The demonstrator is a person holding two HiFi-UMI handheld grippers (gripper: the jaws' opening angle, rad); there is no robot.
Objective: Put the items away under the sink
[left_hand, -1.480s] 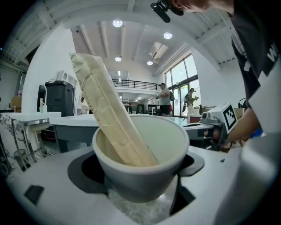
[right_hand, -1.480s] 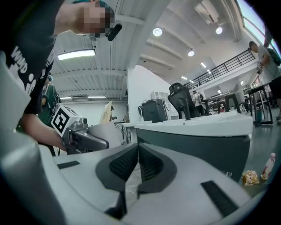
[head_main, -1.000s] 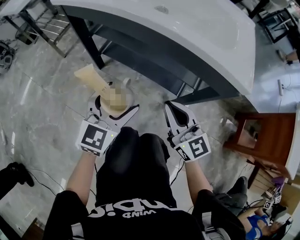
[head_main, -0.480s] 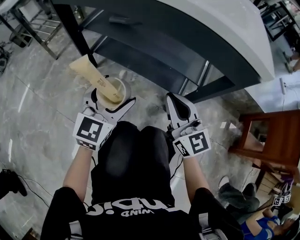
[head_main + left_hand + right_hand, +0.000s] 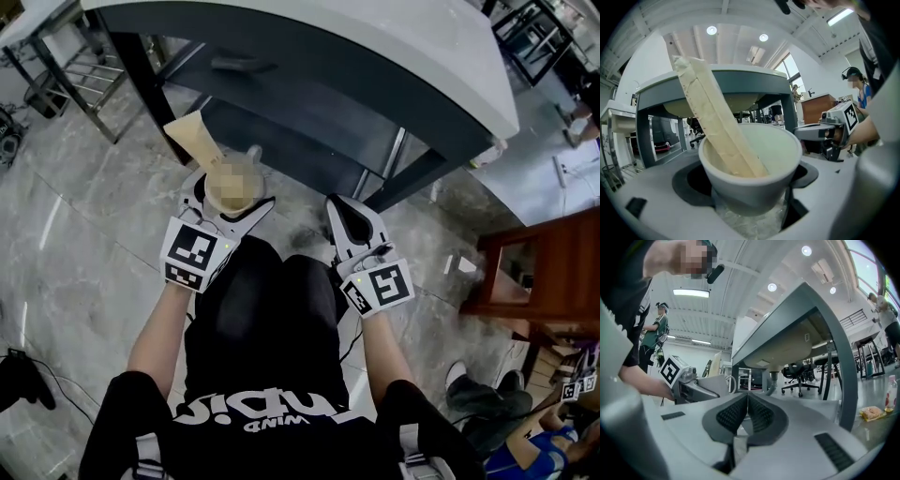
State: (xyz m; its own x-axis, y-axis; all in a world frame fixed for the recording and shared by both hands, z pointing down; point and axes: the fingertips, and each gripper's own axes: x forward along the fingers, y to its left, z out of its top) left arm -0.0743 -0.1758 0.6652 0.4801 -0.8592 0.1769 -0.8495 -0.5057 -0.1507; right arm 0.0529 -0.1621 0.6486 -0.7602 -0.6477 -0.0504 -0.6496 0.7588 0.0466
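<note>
The left gripper (image 5: 232, 193) has its fingers spread around a white round ceramic cup (image 5: 754, 180), which sits between them and is gripped on both sides low on its wall. A long, flat, cream-coloured packet (image 5: 716, 124) stands tilted inside the cup, its lower end against the inner wall and its upper end leaning out past the rim, beyond the fingertips. The right gripper (image 5: 747, 401) has its ribbed dark fingers pressed together with nothing between them; it hangs just beside the left one, apart from the cup. Ahead of both sets of fingertips stands the white sink basin on a dark grey frame (image 5: 375, 56), with the open space beneath it facing them above the grey marble floor (image 5: 84, 216).
</note>
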